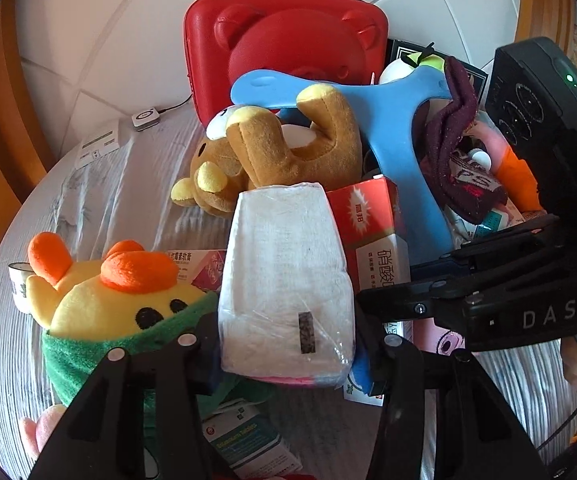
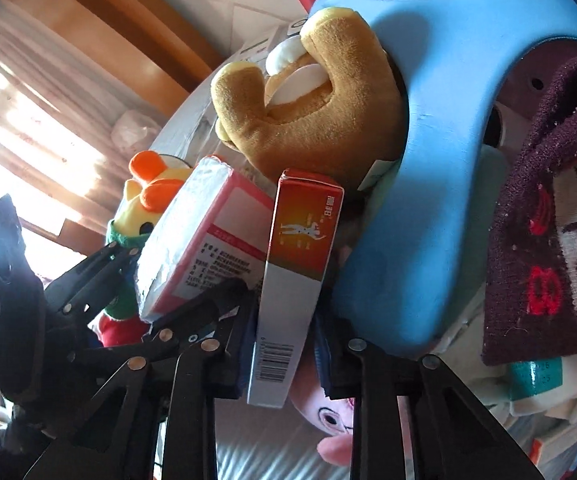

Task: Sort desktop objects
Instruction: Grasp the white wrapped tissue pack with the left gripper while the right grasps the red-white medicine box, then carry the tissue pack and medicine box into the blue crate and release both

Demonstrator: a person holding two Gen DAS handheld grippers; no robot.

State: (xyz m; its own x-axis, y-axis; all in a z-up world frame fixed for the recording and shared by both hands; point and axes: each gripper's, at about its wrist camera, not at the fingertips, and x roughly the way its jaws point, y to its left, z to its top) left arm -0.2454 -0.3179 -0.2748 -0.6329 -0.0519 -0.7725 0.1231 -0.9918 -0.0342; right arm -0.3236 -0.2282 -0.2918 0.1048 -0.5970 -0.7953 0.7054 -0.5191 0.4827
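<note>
Before the red case (image 1: 284, 40), left tongs (image 1: 288, 356) grip a tissue pack (image 1: 284, 272), right tongs (image 2: 288, 354) an orange box (image 2: 288, 280)

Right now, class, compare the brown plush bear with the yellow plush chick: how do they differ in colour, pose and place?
The brown plush bear is tan with pale yellow paws; the yellow plush chick has orange tufts and a green wrap. The bear lies tipped over, legs up, against the blue plastic piece; the chick sits face up, nearer the left gripper. Both are soft toys on the striped cloth.
</note>
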